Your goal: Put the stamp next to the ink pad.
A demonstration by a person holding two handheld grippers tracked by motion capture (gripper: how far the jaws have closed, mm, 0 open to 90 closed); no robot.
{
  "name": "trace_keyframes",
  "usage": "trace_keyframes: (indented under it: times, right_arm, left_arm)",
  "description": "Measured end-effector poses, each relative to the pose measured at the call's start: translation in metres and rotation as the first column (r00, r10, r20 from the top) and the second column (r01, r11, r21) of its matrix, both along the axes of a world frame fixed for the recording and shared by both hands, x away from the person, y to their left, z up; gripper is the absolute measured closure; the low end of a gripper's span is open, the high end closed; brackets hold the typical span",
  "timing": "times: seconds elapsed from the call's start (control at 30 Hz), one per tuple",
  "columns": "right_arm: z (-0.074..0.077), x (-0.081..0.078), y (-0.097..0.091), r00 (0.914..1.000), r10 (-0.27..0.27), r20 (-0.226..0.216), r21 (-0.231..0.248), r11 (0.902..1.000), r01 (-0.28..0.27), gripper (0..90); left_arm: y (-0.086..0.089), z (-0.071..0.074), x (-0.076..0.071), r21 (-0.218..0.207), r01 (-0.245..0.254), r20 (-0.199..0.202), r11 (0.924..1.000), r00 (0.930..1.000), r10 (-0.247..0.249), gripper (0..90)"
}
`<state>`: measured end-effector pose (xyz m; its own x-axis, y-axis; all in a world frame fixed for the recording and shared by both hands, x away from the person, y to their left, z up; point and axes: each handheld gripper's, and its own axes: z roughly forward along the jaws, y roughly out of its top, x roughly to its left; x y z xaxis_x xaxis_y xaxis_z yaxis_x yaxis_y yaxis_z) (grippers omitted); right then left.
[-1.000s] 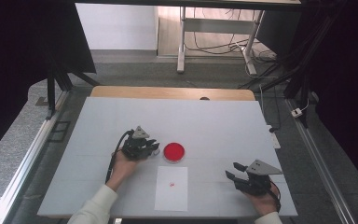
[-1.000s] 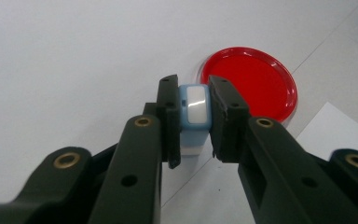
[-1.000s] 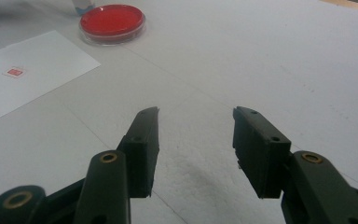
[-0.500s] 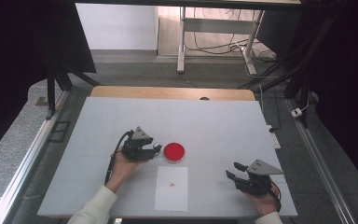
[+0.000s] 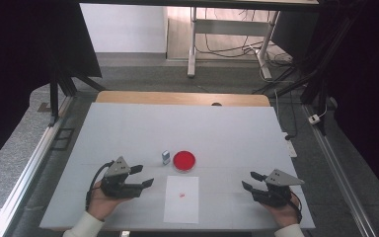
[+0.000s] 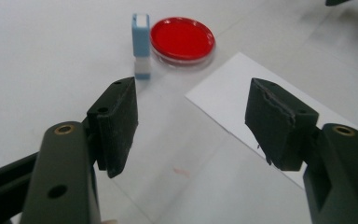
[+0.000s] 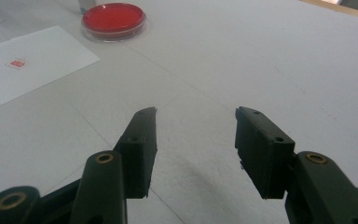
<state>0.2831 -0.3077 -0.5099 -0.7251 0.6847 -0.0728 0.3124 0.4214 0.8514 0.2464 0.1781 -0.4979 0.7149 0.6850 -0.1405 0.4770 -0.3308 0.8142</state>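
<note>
Nearby, stamp (image 5: 166,157) upright beside red dish (image 5: 184,161); paper sheet (image 5: 181,199) below.

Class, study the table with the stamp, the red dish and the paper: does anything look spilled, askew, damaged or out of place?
Nothing stands out. The small blue-and-white stamp stands upright beside the red dish, the white sheet lies flat with one small red mark, and there's no sign of a spill on the table.

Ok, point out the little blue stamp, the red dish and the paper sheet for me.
blue stamp (image 6: 141,46), left gripper view, on its side face.
red dish (image 5: 184,160), high view, centre of the red disc.
paper sheet (image 5: 181,206), high view, on its bare lower half.
</note>
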Motion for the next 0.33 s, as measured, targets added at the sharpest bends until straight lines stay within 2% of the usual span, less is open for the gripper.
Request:
trace_keyframes:
  times: [0.13,0.33]
  right_arm:
    - [-0.0004,0.0005,0.0014,0.9999,0.01,0.009,0.004,0.9999,-0.01,47.8]
    - [0.0006,-0.0005,0.0021,0.9997,0.021,0.014,-0.002,0.9998,-0.021,47.7]
  left_arm:
    - [0.0055,-0.0014,-0.008,0.0,0.001,-0.004,1.0,1.0,-0.001,34.2]
    - [0.007,-0.0024,-0.0096,0.002,0.0,-0.011,1.0,0.9999,0.0,34.1]
